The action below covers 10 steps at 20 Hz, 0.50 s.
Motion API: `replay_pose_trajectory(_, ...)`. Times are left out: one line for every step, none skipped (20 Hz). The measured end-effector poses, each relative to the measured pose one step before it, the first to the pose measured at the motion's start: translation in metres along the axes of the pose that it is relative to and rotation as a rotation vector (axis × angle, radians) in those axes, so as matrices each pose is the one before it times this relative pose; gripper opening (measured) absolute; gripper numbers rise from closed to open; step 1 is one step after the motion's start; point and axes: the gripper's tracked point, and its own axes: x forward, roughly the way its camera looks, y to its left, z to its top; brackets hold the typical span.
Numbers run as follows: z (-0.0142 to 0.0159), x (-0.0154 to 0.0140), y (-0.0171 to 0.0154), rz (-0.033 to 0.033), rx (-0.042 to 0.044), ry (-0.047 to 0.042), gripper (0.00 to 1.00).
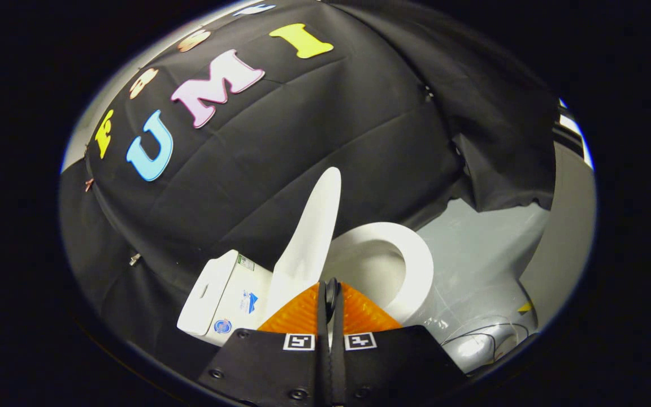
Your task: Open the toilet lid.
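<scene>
Closed together, my claw [330, 294] has its fingers almost touching with nothing held between them. Just ahead of them the lid [313, 237] stands raised, leaning back toward the tank [221, 294]. Beside it, the seat [402, 257] rings the open bowl. Beyond lies grey floor [484, 249], and black cloth [280, 152] hangs behind the toilet.

Gripper [330, 294]: black flat body plates near the camera, round screw heads along their edges. Two square black-and-white markers, one at each finger's base. Ribbed finger faces; a thin dark seam runs between the two fingers, pressed together.
</scene>
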Motion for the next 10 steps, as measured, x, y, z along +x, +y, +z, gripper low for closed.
replay_pose_trajectory(0.00068, -0.00207, 0.00843, -0.00497, -0.02858, -0.0061, 0.05)
replay_pose_trajectory(0.00293, -0.00182, 0.0075, -0.00787, -0.02642, -0.0109, 0.05)
replay_pose_trajectory(0.00189, -0.00129, 0.0074, -0.00464, -0.0224, -0.0047, 0.05)
replay_pose_trajectory(0.00214, -0.00104, 0.00832, -0.0043, -0.01788, -0.00878, 0.05)
replay_pose_trajectory(0.00192, -0.00156, 0.00711, -0.00412, -0.01249, -0.00691, 0.05)
replay_pose_trajectory(0.00226, -0.00129, 0.00706, -0.00418, -0.01346, -0.00583, 0.05)
replay_pose_trajectory(0.00124, -0.00051, 0.00591, -0.00695, -0.019, -0.01003, 0.05)
replay_pose_trajectory(0.00159, -0.00093, 0.00553, -0.0074, -0.0216, -0.01001, 0.05)
replay_pose_trajectory(0.00166, -0.00146, 0.006, -0.00821, -0.02531, -0.01027, 0.05)
replay_pose_trajectory(0.00222, -0.00058, 0.006, -0.00992, -0.02405, -0.01011, 0.05)
